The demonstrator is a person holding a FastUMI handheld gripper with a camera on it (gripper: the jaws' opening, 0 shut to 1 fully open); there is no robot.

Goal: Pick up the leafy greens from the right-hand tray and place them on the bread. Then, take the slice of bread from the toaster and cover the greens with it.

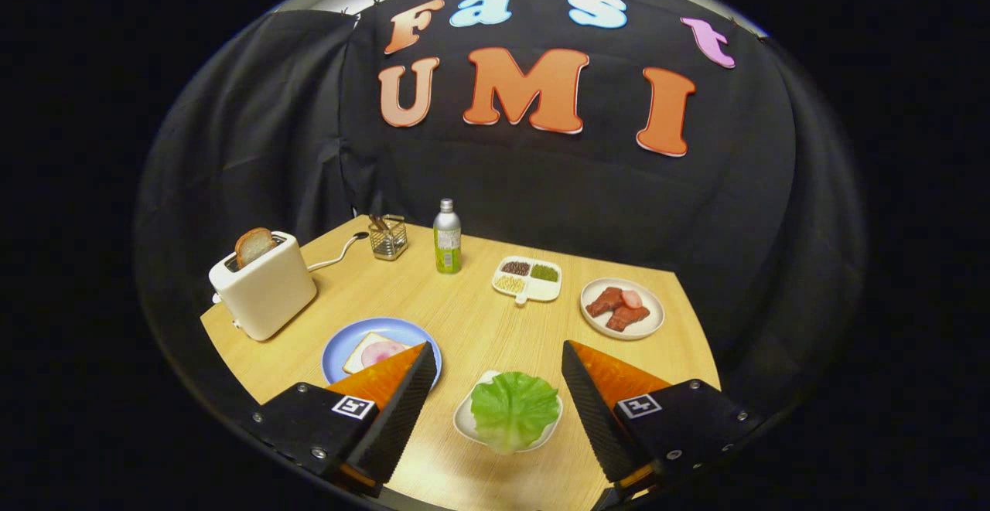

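Note:
A green lettuce leaf [514, 409] lies on a small white tray [466, 418] directly between my fingers, low over the wooden table. My gripper [499, 352] is open, its fingers spread on either side of the tray and touching nothing. To the left, partly behind my left finger, a blue plate [387, 329] holds a slice of bread [365, 350] with a pink round of ham on it. At the far left stands a white toaster [263, 287] with a browned bread slice [254, 245] sticking up out of its slot.
Beyond the fingers: a green-labelled bottle [447, 239], a wire basket [387, 237], a white divided dish of seeds [527, 278] and a white plate of meat pieces [623, 308]. The toaster's cord runs back to the wall. The table's edges drop off left and right.

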